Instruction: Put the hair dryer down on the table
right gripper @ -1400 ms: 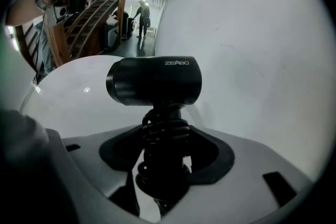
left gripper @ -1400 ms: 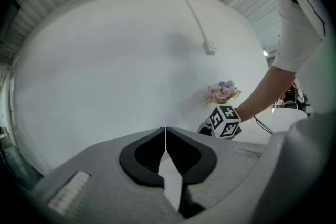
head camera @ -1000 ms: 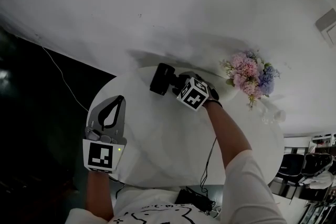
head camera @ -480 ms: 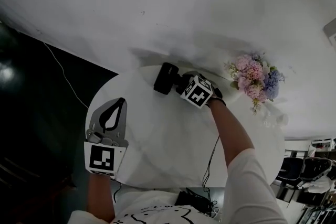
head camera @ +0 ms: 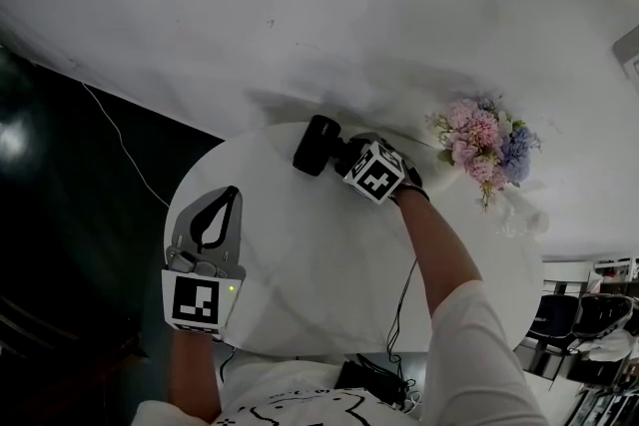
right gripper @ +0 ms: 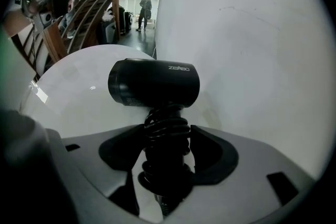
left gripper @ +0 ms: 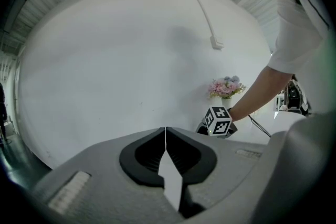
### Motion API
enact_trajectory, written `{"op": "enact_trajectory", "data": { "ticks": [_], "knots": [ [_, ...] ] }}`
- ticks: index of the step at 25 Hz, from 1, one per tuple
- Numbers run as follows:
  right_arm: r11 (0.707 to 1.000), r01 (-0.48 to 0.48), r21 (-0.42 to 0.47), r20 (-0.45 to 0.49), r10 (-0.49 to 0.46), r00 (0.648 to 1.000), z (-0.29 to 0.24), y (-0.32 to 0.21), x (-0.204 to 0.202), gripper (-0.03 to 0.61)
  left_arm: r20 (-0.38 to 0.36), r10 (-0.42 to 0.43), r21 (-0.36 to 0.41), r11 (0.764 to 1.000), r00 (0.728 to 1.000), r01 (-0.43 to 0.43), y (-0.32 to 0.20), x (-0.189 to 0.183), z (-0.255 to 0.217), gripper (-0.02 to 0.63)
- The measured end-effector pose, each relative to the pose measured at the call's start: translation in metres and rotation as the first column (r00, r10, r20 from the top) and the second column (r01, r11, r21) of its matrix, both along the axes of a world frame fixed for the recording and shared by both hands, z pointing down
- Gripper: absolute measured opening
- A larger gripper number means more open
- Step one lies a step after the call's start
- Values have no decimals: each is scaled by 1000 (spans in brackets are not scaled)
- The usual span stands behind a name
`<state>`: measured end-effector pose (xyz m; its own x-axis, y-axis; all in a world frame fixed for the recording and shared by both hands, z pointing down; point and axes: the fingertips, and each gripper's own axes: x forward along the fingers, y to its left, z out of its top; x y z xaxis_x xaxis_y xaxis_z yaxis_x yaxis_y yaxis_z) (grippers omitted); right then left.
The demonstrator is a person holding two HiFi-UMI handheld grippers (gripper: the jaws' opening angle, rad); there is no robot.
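One view, the right gripper's, shows right tongs (right gripper: 167, 132) clamping the hair dryer (right gripper: 155, 84) handle; left tongs (left gripper: 166, 132) together.

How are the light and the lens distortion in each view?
Head view: dim and grey, the table pale, the floor at left almost black. Left gripper view: strong fisheye, black corners, left gripper sharp. Right gripper view: hair dryer dark, little detail.

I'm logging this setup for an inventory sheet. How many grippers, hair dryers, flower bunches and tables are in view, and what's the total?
Grippers: 2, the left gripper and the right gripper
Hair dryers: 1, the hair dryer held in the right gripper
Flower bunches: 1, the flower bunch
Tables: 1, the table
Total: 5
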<state>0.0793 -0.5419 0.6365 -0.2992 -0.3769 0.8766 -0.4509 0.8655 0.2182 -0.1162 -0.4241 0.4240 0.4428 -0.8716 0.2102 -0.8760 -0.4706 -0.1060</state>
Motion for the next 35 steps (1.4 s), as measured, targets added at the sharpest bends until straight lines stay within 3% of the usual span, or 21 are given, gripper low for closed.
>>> {"op": "enact_trajectory", "data": {
  "ticks": [12,22,29,32,35],
  "knots": [
    [987,-115,111,-13,117,993,-36,10,-4,256,-28,52,34,998,998,-51,12,-13,-19,20],
    [967,-186,174,6,188,982,-103,42,-10,248,-76,158,104,983,984,-150,18,-15,-45,19],
    [949,-225,222,43,221,974,-133,61,-17,117,-99,177,136,977,979,-163,22,-17,-58,20],
    [935,-261,238,71,252,965,-141,69,-16,9,-111,182,150,975,977,-164,26,-16,-66,20],
    [928,-286,239,98,270,958,-147,80,-13,0,-119,182,160,974,976,-162,31,-13,-71,20]
  ]
}}
